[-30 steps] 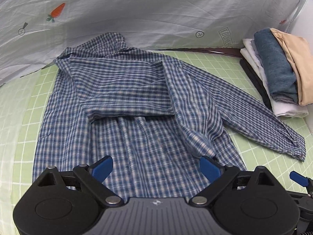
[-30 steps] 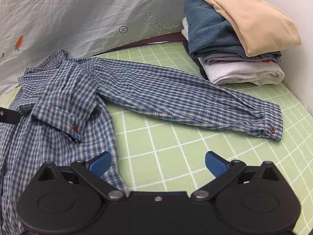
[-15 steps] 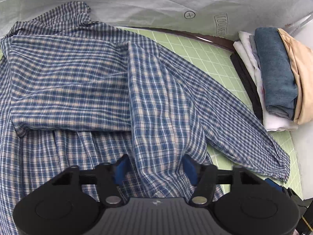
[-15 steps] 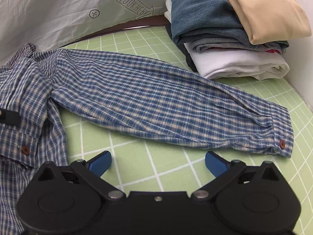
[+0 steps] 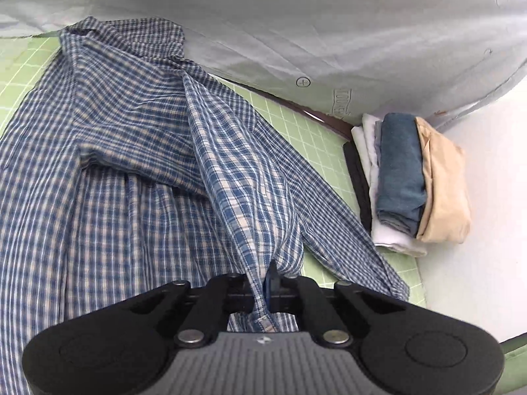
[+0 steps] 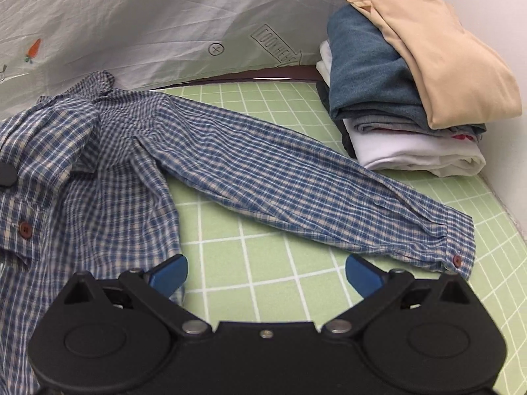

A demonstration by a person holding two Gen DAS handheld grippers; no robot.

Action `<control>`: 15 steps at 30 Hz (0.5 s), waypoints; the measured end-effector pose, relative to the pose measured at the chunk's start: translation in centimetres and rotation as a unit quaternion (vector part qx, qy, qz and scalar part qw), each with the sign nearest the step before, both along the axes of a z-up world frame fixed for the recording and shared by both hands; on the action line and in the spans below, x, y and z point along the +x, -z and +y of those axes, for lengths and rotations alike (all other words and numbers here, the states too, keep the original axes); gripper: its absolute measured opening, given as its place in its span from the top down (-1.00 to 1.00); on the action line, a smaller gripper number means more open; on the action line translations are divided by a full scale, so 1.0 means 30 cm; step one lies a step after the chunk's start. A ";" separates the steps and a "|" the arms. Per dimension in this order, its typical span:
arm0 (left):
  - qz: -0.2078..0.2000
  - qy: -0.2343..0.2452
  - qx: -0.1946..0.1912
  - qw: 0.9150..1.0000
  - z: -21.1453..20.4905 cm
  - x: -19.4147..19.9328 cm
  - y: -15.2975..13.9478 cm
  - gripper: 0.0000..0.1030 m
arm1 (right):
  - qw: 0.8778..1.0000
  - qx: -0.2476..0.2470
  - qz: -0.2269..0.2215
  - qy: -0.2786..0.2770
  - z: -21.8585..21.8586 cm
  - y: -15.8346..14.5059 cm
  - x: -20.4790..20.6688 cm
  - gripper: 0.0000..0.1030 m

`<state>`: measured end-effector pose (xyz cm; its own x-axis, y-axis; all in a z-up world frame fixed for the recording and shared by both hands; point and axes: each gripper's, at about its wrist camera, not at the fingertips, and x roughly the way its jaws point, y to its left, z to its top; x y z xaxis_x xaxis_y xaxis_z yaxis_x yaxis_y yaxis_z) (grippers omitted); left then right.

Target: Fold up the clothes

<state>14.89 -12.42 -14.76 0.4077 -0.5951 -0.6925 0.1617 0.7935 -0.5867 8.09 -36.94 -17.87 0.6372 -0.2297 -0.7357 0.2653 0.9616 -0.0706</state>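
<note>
Left tongs (image 5: 270, 279) clamped on plaid shirt (image 5: 131, 171) cuff; right tongs (image 6: 266, 275) wide open, empty, above desk (image 6: 263, 237).

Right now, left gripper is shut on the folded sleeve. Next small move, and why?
Probably lift the cuff end a little: the left gripper pinches the plaid shirt sleeve bunched, while the right gripper hangs open over the green mat, short of the outstretched sleeve.
</note>
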 end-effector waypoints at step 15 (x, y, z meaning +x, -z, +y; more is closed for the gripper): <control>0.072 -0.097 -0.030 0.992 0.464 -0.354 0.027 0.93 | 0.999 0.002 0.009 -0.052 0.284 -0.047 -0.202 -1.00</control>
<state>4.26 1.50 -15.56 0.4174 -0.5573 -0.7177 -0.0797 0.7644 -0.6398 2.03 -28.42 -16.45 0.6446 -0.1598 -0.7476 0.1631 0.9841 -0.0697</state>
